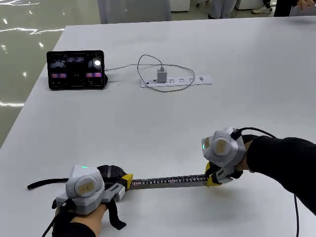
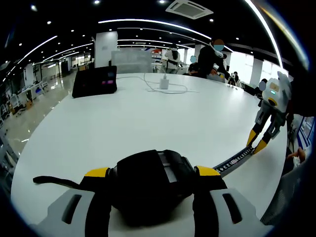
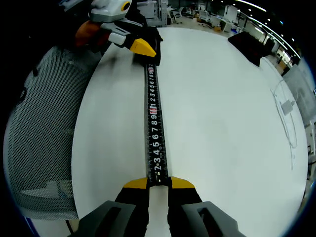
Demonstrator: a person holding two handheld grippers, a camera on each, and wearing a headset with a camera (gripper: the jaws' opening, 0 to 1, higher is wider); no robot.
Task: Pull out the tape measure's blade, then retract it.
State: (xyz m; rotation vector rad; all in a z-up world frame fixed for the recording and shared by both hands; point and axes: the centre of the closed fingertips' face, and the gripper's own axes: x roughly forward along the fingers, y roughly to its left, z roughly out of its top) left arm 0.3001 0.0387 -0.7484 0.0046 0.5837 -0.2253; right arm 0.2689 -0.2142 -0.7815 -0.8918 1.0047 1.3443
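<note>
Black case (image 2: pixel 148 187) of the tape measure sits on the table (image 1: pixel 163 123) near its front edge, left side. The left gripper (image 2: pixel 151 171) clamps it: jaws closed to the case's width, one yellow tip on each flank. The blade (image 3: pixel 154 123) is drawn out and lies flat on the table, printed face up, running from the case rightward to the right gripper (image 3: pixel 158 183). That gripper's jaws are narrowed almost together onto the blade's free end. The low numbers sit right at the tips, and the tips hide the contact at the hook itself. A slack strap (image 1: pixel 44 183) trails left from the case, clear of both grippers. Judgement: extension looks done or nearly so, with retraction to follow. The case should handle as a rigid, compact lump with some heft and smooth plastic sides, so the flank grip is sound provided the squeeze is firm. The blade is likely thin sprung steel, stiff enough over this short span but prone to kink if pushed endwise or twisted, and slick on its faces. It is best held at the end hook, as now. The spring will probably whip the blade home if it is let go, so the end should be walked back toward the case.
</note>
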